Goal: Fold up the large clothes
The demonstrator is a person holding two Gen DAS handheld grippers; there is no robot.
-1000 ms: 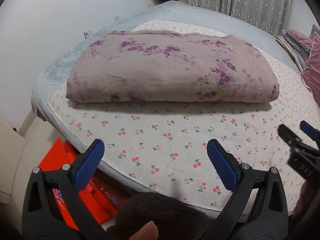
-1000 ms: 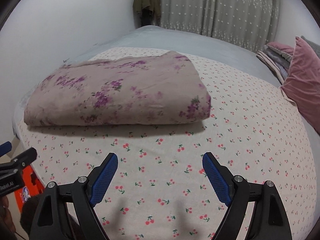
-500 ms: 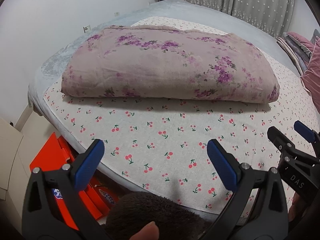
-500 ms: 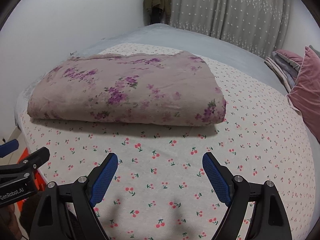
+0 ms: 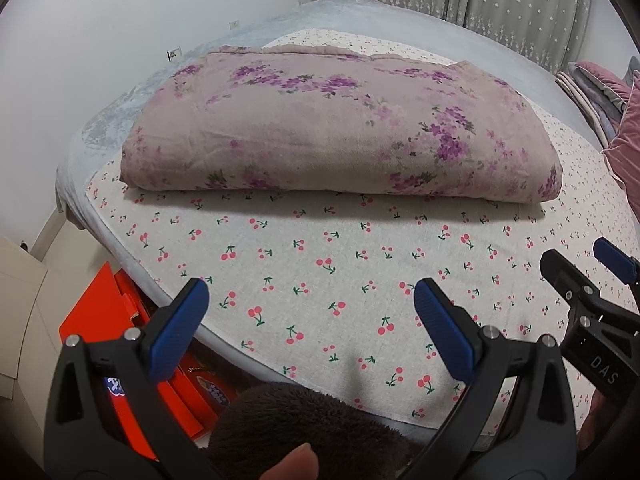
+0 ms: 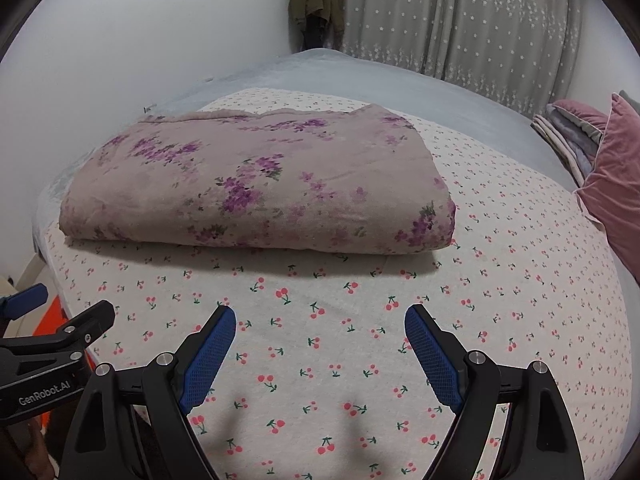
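Bedding: a thick mauve quilt printed with purple flower sprays (image 5: 340, 136), folded into a flat rectangular bundle, lies on the bed; its rounded folded edge faces the two grippers, its looser layered edges face the far wall.
Under it: a cream sheet dotted with small red cherries (image 5: 320, 264) covers the near part of the mattress; a pale grey-blue cover (image 6: 360, 76) shows beyond it.
Left gripper: the black two-finger left gripper with blue pads (image 5: 310, 322) hangs over the near edge of the cherry sheet, jaws spread wide, nothing between them, well short of the quilt.
Right gripper: the matching right gripper (image 6: 320, 344) hangs over the cherry sheet, jaws likewise spread wide and empty, near the quilt's folded edge but apart from it.
Person: a fingertip (image 5: 296, 460) and a dark brown fluffy sleeve (image 5: 304, 420) show below the left gripper.
Beside the bed: flat orange-red cardboard boxes (image 5: 104, 312) on the floor at the left.
Far side: dusty-pink velvet cushion (image 6: 616, 184) at the right, grey star-patterned curtain (image 6: 460, 16) behind, an olive jacket (image 6: 316, 0) hanging in the corner.
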